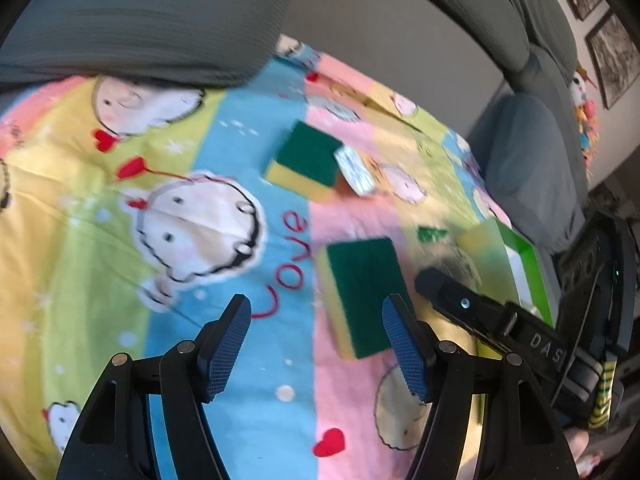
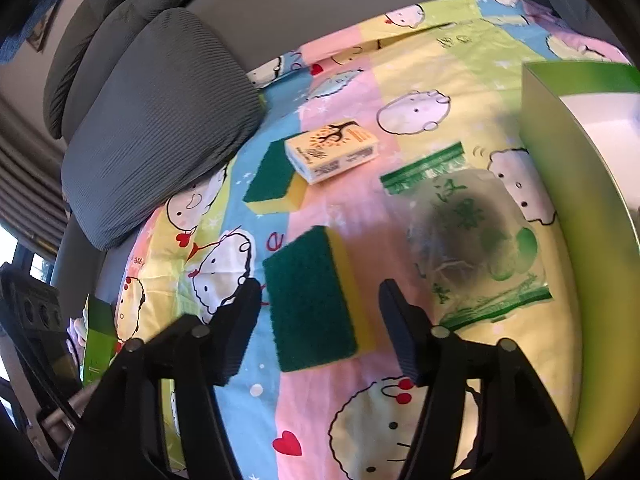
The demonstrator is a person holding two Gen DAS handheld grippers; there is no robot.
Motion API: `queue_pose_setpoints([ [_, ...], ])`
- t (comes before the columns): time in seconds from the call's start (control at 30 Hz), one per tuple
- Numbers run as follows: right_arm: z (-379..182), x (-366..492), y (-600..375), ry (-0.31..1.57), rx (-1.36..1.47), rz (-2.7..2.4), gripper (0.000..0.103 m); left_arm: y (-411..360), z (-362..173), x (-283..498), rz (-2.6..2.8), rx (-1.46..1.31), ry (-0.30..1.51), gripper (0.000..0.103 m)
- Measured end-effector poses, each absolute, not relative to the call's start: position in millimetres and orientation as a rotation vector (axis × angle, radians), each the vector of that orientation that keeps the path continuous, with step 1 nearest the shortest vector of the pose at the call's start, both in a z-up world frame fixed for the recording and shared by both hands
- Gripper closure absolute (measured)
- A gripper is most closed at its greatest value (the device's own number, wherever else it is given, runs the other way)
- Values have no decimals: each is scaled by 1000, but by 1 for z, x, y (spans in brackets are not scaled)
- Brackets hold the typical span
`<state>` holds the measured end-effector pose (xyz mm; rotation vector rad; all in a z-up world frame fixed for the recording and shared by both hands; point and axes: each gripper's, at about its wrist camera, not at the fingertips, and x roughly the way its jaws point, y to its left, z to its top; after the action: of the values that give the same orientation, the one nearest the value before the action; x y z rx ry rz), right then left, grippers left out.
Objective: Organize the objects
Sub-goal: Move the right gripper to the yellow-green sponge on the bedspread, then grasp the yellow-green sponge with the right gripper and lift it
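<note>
We see two rectangular scouring sponges, rough green pads on yellow foam, lying on a cartoon-printed cotton sheet [image 2: 352, 92]. The near sponge [image 2: 316, 300] sits between the right gripper's [image 2: 318, 330] spread jaws, which do not press it. The far sponge [image 2: 276, 178] touches a small printed cardboard box [image 2: 332, 150]. A crinkled clear plastic bag [image 2: 468, 240] with green print lies beside a glossy green box [image 2: 576, 184], cut off at the frame's edge. The left gripper [image 1: 316, 344] hovers with jaws wide and empty; its view is blurred. A ribbed grey cushion [image 2: 160, 120] overlaps the sheet.
</note>
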<state>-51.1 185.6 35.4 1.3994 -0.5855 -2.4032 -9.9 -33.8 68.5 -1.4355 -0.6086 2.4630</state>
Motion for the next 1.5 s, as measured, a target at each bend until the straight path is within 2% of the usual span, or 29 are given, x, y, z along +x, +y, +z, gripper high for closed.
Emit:
queue_pose_setpoints([
  [0.33, 20, -59, 185, -641, 1464, -2334, 39, -4, 43, -18, 2331, -1538, -574, 34],
  [0.47, 14, -63, 183, -638, 1488, -2317, 48, 3, 37, -21, 2308, -1559, -562, 34],
  [0.63, 10, -66, 182, -647, 1505, -2303, 53, 10, 31, -23, 2272, -1569, -555, 34],
  [1.07, -1, -76, 174, -608, 1545, -2252, 54, 14, 25, -29, 2294, -1473, -517, 34],
  [1.13, -2, -77, 174, -607, 1539, -2243, 55, 16, 25, -29, 2274, -1443, -527, 48],
  [1.17, -2, -77, 174, -606, 1536, -2241, 56, 17, 26, -29, 2261, -1434, -534, 50],
  [1.5, 14, -68, 176, -638, 1453, -2247, 57, 23, 50, -17, 2345, -1335, -455, 51],
])
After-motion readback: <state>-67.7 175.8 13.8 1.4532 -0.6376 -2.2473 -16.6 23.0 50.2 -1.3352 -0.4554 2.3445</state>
